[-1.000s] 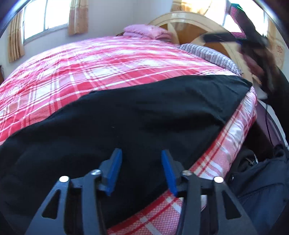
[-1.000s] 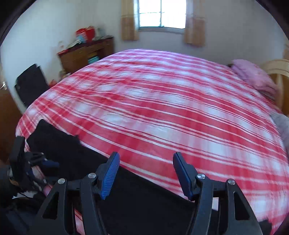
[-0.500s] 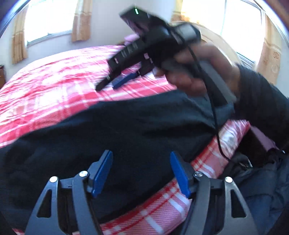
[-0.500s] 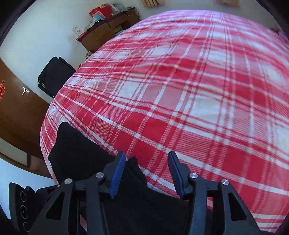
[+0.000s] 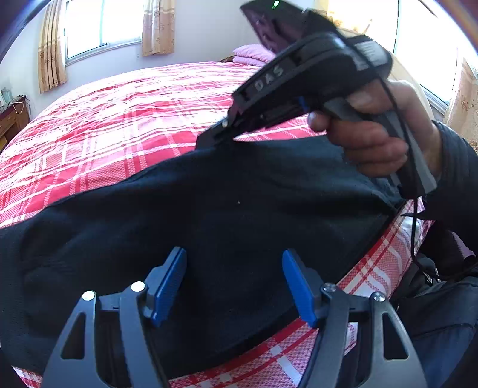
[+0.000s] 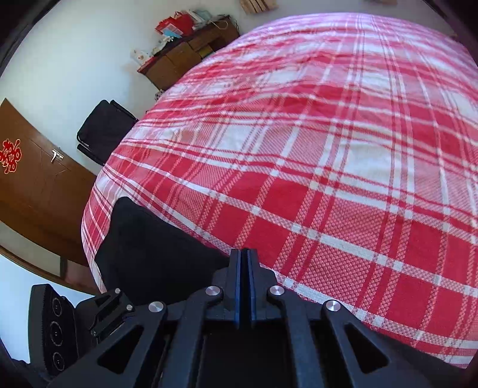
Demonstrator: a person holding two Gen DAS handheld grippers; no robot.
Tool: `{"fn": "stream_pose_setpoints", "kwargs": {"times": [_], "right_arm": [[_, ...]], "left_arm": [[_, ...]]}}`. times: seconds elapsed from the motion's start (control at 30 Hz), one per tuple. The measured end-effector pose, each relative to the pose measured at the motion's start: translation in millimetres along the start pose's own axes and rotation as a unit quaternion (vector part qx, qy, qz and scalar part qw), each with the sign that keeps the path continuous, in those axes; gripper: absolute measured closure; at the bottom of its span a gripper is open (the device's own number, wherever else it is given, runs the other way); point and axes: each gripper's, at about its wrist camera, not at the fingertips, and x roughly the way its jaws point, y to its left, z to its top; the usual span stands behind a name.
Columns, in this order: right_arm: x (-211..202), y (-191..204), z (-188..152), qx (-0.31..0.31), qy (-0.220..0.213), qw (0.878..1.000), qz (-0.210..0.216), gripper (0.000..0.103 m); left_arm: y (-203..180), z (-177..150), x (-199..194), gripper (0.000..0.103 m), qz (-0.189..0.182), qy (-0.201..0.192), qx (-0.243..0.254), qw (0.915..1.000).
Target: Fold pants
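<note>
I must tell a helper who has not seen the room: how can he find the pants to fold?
Find the big bed with the red and white plaid cover. Along its near edge lie the black pants, spread flat. They are the only dark cloth on the cover; the pink pillow sits at the far end.

Both wrist cameras look steeply down, close over the bed [image 5: 125, 119] edge; both views share the black pants [image 5: 209, 215].

A home bedroom — plaid-covered bed [image 6: 343, 167], pink pillow [image 5: 254, 55], curtained window [image 5: 101, 27]; cluttered wooden dresser [image 6: 191, 50]
</note>
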Motion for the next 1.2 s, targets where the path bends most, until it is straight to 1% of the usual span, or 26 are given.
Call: {"fn": "stream_pose_setpoints", "kwargs": {"times": [0.13,0.23,0.3,0.37,0.53,0.6,0.67,0.73,0.8,0.87,0.93,1.03,1.1,1.13,1.17,1.2], "right_arm": [[-17.1,2.7,4.8,0.001,-0.034,0.999,-0.004,0.101],[-19.5,3.5,7.3,-0.003,-0.041,0.999,-0.019,0.101],[-14.1,0.5,8.5,0.003,-0.039,0.999,-0.034,0.102],[-8.3,-3.7,9.3,0.009,-0.037,0.998,-0.041,0.102],[4.1,-12.1,10.5,0.014,-0.034,0.997,-0.063,0.102],[11.0,-18.3,10.1,0.024,-0.024,0.997,-0.066,0.102],[18.2,-23.3,8.3,0.026,-0.013,0.997,-0.069,0.102],[17.1,-21.6,7.2,0.011,-0.01,0.998,-0.062,0.102],[9.0,-21.3,6.8,0.013,-0.017,0.998,-0.053,0.101],[-8.8,-22.1,7.8,0.013,-0.034,0.998,-0.057,0.1],[-24.1,-22.8,8.6,0.015,-0.039,0.997,-0.06,0.1],[-49.7,-16.8,-3.7,0.004,-0.04,0.998,-0.044,0.099],[-60.4,-10.7,-19.6,-0.018,-0.034,0.998,-0.05,0.09],[-62.0,-8.5,-27.7,-0.025,-0.028,0.998,-0.055,0.069],[-61.3,-7.0,-38.5,-0.036,-0.017,0.998,-0.056,0.045],[-59.0,-7.4,-46.0,-0.044,-0.01,0.997,-0.059,0.04]], "left_arm": [[0.6,-1.2,0.3,0.034,0.002,0.0,0.003,1.0],[0.9,-1.5,0.2,0.034,0.004,0.001,0.005,1.0],[0.3,-1.7,0.3,0.033,0.005,0.002,0.007,1.0],[-0.4,-1.9,0.5,0.032,0.005,0.003,0.009,0.9999],[-4.0,-2.6,1.9,0.026,0.008,0.004,0.021,0.9997],[-5.2,-3.4,2.8,0.024,0.01,0.005,0.028,0.9995],[-5.0,-3.5,2.9,0.024,0.012,0.005,0.031,0.9994],[-3.7,-2.8,1.7,0.024,0.01,0.004,0.028,0.9996],[-1.3,-2.2,-0.4,0.024,0.004,0.004,0.017,0.9998],[1.1,-2.1,-1.5,0.023,0.001,0.006,0.014,0.9999],[1.0,-1.7,-1.1,0.023,0.004,0.01,0.02,0.9997],[-0.3,-1.6,1.0,0.023,0.01,0.015,0.028,0.9994],[-1.4,-3.2,2.5,0.02,0.012,0.023,0.04,0.9989],[-2.6,-4.2,3.4,0.02,0.014,0.026,0.049,0.9984],[-5.0,-5.9,4.1,0.018,0.015,0.029,0.056,0.9979],[-6.4,-7.0,3.8,0.016,0.016,0.03,0.059,0.9977]]}}
